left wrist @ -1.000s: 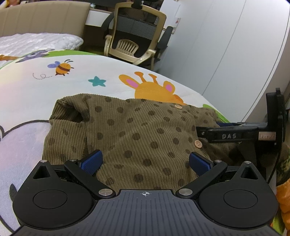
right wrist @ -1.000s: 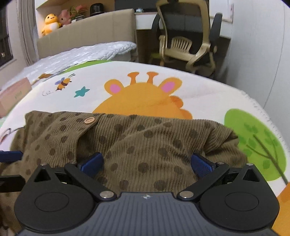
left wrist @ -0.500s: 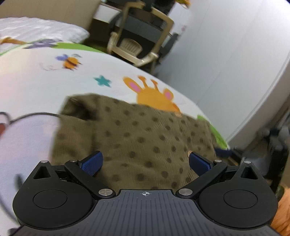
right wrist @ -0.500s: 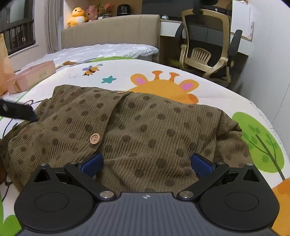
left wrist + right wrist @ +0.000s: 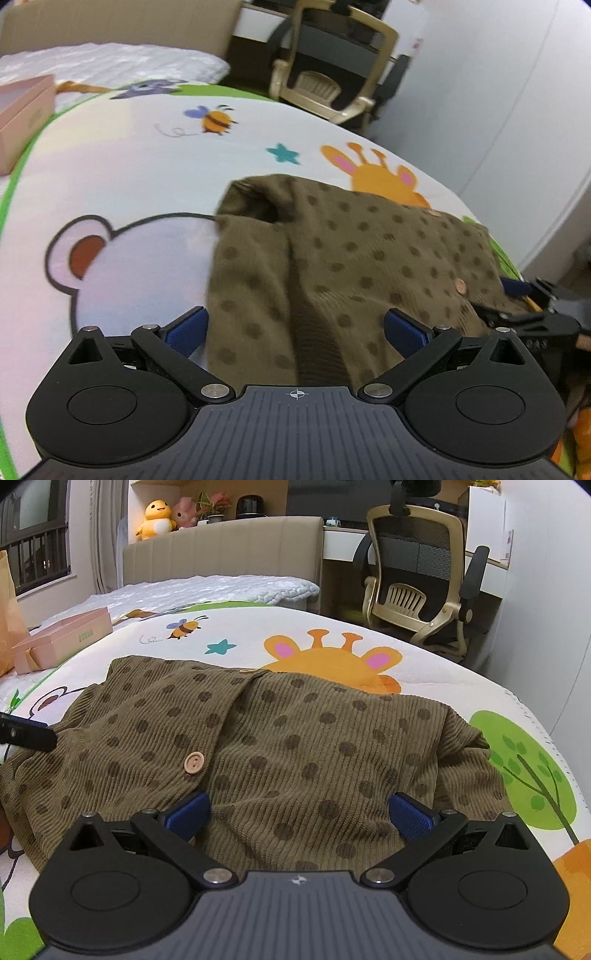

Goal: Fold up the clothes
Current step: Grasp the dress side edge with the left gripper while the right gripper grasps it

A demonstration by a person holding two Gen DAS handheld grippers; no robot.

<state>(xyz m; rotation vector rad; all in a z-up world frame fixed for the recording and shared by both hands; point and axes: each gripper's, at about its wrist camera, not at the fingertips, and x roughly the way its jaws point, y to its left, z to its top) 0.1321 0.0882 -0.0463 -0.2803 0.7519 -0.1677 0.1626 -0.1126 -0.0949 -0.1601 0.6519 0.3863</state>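
Note:
An olive-brown ribbed cardigan with dark dots and wooden buttons lies folded on a cartoon-print bed cover. It also shows in the left wrist view, with a sleeve end at its far left. My left gripper is open and empty over the cardigan's near left edge. My right gripper is open and empty over its near right part. The right gripper shows at the right edge of the left wrist view. The left gripper's tip shows at the left edge of the right wrist view.
A pink box sits on the bed at the left. An office chair and a desk stand beyond the bed's far edge. A white wardrobe wall runs along the right. The headboard is at the back.
Both grippers have pulled back and up from the cardigan. The left view has swung left, showing more bare cover. Both stayed open and empty.

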